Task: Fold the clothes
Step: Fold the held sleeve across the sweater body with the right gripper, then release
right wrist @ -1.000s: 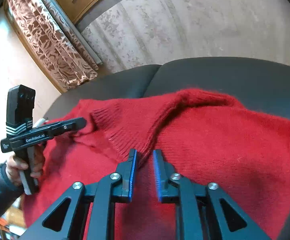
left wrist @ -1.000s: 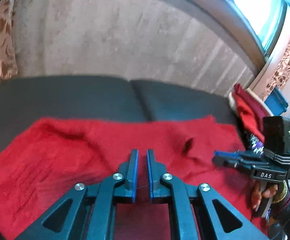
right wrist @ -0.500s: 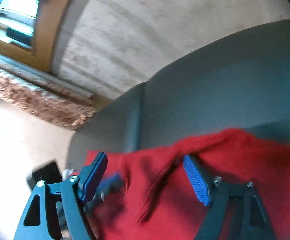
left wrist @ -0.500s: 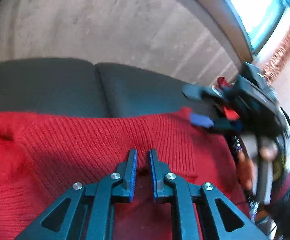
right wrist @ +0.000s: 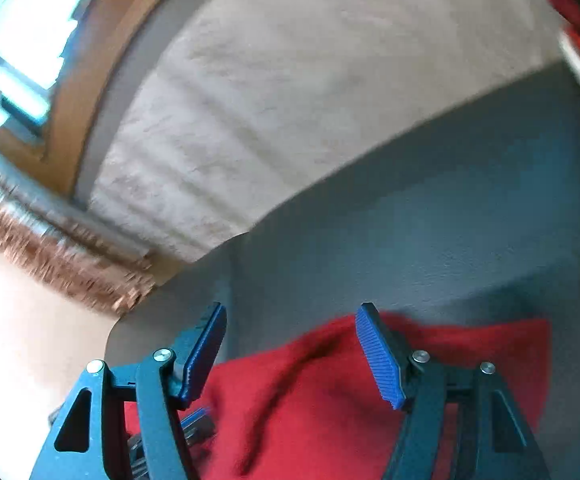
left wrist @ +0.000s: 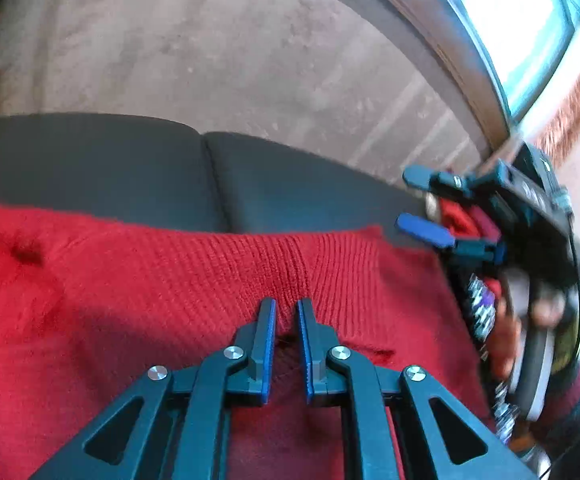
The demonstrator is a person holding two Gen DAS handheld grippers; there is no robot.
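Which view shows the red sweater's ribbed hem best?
Left wrist: the red sweater fills the frame, its ribbing sharp ahead of the left claw. Right wrist shows only a blurred patch, no ribbing.

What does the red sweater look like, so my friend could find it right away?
Look at the dark grey couch below the pale wall. Spread across its seat is the red sweater, a fuzzy ribbed knit, with the left gripper pinching its fabric. It is the only bright red thing lying flat on the cushions.
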